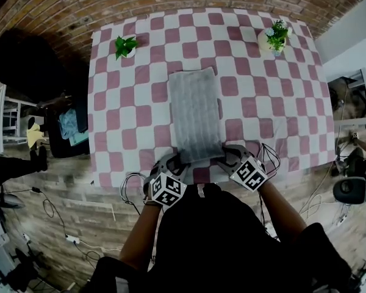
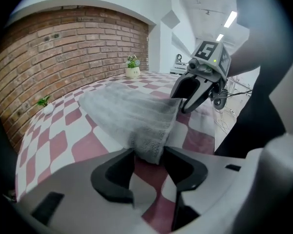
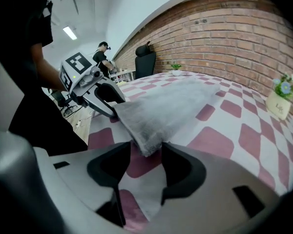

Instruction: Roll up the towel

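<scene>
Head view: grey towel [image 1: 195,112] lay lengthwise on checked table [image 1: 122,102], ahead of both grippers; left gripper [image 1: 174,162] jaws stood narrowly apart, pinching its near left corner; right gripper [image 1: 227,155] likewise gripped the near right corner; near edge hung lifted between them
</scene>
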Motion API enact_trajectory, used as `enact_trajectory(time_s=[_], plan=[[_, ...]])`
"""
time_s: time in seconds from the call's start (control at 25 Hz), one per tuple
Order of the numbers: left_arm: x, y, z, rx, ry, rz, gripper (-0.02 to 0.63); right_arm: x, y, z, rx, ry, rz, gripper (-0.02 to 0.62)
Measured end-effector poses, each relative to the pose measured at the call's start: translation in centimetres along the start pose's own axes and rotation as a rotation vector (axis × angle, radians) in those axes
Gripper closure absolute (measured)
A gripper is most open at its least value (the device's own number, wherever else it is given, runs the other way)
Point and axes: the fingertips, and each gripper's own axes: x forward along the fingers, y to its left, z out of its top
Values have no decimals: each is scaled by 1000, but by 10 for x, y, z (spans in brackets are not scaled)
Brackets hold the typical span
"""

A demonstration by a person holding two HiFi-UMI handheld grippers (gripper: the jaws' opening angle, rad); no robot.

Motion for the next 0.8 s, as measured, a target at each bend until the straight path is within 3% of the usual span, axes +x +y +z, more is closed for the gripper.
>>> enact_trajectory(time_s=[0.12, 0.28, 0.4, 0.52, 0.6, 0.64, 0.8], plan=[[-10, -4, 2, 101, -41, 71, 339, -16, 1, 4, -157, -54, -76, 367], [-12, -20, 1, 523, 9, 145, 327, -22, 20, 6, -569, -51, -150, 367], [-2, -29, 0, 740, 63, 97, 362, -7, 25, 2, -789, 4, -151, 367], [1, -27, -1, 791, 99, -8, 353, 2, 20, 11, -847, 44, -136, 367], [1, -23, 0, 787, 124, -44, 398, 9, 15, 9, -852, 52, -108, 368], [2, -20, 1, 779, 130, -53, 435, 12, 13, 7, -845, 56, -81, 370], [8, -15, 0, 769, 148, -106, 451, 15, 15, 2, -782, 82, 72, 412]])
